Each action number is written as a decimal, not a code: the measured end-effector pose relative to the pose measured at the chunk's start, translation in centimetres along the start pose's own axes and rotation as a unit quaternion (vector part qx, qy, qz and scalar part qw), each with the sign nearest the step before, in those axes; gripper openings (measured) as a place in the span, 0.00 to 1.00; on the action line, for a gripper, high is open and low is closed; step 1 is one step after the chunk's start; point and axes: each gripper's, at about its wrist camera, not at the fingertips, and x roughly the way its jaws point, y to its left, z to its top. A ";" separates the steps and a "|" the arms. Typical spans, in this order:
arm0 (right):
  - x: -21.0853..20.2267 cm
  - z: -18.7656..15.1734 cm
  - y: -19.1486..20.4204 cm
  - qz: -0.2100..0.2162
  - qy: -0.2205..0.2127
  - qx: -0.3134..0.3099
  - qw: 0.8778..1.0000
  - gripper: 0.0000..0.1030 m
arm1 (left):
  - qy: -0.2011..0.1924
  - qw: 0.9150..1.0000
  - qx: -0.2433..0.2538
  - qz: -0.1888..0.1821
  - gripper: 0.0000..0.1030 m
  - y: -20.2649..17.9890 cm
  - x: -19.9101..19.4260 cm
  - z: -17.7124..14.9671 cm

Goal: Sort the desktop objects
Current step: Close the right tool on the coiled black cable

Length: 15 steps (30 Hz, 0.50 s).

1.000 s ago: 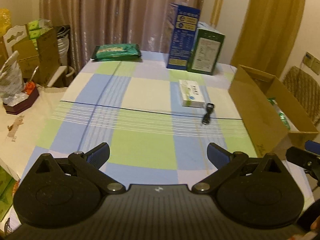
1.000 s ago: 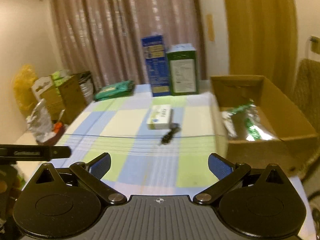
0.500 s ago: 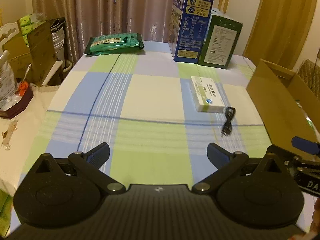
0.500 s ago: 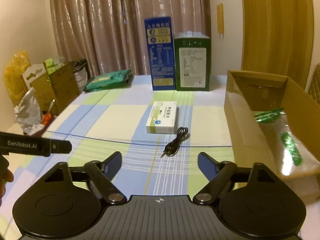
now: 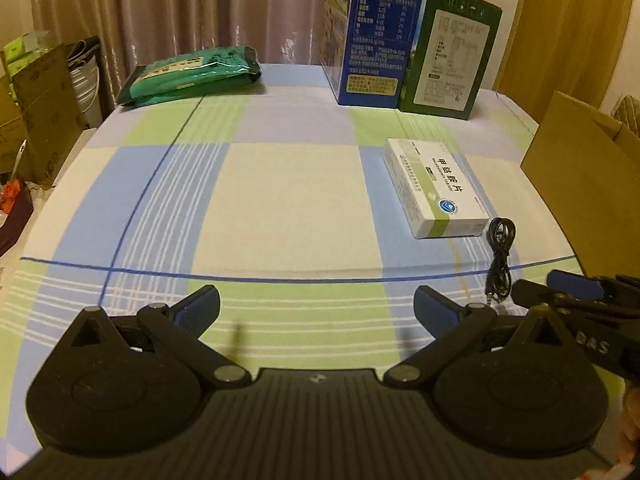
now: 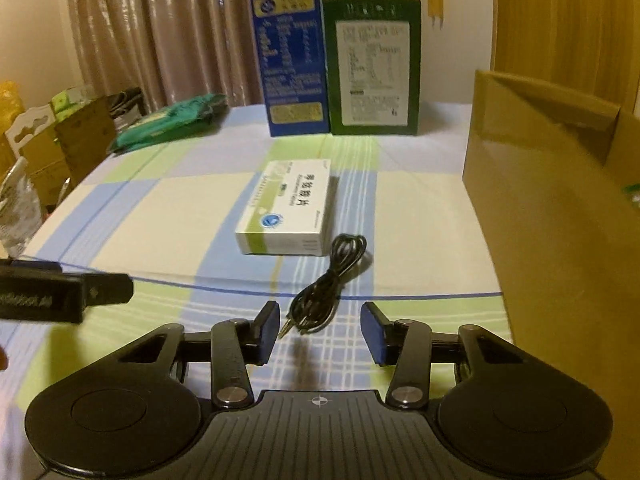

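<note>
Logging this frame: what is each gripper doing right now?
Left gripper: open, holding nothing.
Right gripper: open, holding nothing, just short of the black cable.

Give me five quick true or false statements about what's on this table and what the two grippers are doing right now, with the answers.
1. The black cable lies on the tablecloth just ahead of the right gripper. True.
2. The right gripper is shut on the cable. False: its jaws are open, and the cable lies free on the cloth.
3. The white medicine box lies flat beside the cable. True.
4. The blue carton and the green carton are lying on their sides. False: both stand upright, side by side at the far edge.
5. The left gripper holds the green packet. False: its jaws are open and empty; the packet lies at the far left corner.
</note>
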 end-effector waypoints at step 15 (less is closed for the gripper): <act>3.7 0.2 1.2 -0.026 -0.005 -0.027 0.999 0.28 | 0.000 1.000 -0.002 -0.017 0.98 0.1 2.4 0.5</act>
